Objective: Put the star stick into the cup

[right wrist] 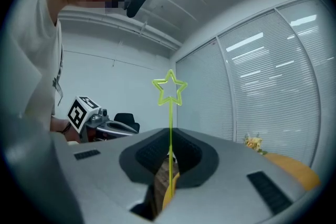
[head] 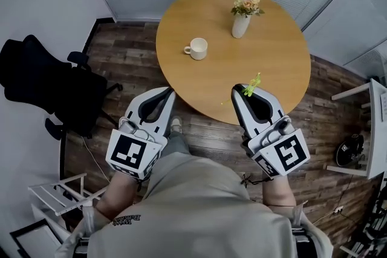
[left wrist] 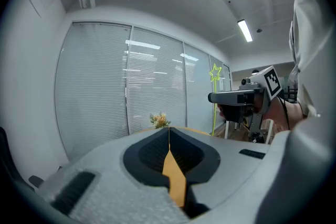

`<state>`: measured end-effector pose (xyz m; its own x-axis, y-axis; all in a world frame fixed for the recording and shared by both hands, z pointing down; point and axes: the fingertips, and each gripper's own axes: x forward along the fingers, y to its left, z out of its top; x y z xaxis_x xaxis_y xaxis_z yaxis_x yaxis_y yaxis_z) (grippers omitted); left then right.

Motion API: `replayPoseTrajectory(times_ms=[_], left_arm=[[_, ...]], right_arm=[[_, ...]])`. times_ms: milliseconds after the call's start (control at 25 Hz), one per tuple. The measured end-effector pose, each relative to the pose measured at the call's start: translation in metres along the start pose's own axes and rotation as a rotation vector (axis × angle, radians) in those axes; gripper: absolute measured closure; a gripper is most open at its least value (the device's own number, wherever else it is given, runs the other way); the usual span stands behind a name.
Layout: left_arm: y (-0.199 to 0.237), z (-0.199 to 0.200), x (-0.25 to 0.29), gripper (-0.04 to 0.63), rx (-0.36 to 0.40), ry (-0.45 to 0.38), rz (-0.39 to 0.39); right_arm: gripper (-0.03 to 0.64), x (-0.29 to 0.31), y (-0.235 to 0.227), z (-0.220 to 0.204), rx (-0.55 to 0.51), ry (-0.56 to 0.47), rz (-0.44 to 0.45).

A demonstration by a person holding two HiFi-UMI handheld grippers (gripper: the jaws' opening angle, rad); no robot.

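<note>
Round wooden table [head: 272, 69] on dark plank flooring, window blinds beyond, with a black office chair [head: 54, 81] to the left. The white cup [head: 196, 48] sits well apart from the right gripper [head: 240, 91], which pinches the star stick [head: 252, 85] by its plain end, star projecting past the tips, likely for carrying over. The left gripper [head: 169, 92] is closed on nothing.

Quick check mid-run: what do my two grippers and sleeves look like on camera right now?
The left gripper and right gripper both have light grey, wedge-shaped shells with a black recessed lining around the jaws. Each carries a white cube printed with black square markers at its rear. A thin dark cable runs by the right one. The person wears a beige short-sleeved shirt.
</note>
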<state>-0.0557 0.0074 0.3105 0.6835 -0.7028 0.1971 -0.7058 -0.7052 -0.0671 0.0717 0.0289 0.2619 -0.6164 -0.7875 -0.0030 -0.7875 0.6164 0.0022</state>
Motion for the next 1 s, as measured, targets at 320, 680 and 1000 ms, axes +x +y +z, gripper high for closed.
replayPoseTrajectory(times_ms=[320,680,1000], left_arm=[[0.059,0.014,0.041,0.572,-0.011,-0.017,-0.076],[0.13,0.019,0.084,0.572,-0.004,-0.016,-0.143],[0.174,0.013,0.102,0.573,-0.005,-0.029,-0.174]], right_arm=[[0.581,0.063,-0.027,0.009,-0.006,0.008,-0.063],[0.581,0.136,-0.064,0.002,-0.009,0.038,-0.154],[0.58,0.178,-0.077,0.007,-0.02,0.043,-0.211]])
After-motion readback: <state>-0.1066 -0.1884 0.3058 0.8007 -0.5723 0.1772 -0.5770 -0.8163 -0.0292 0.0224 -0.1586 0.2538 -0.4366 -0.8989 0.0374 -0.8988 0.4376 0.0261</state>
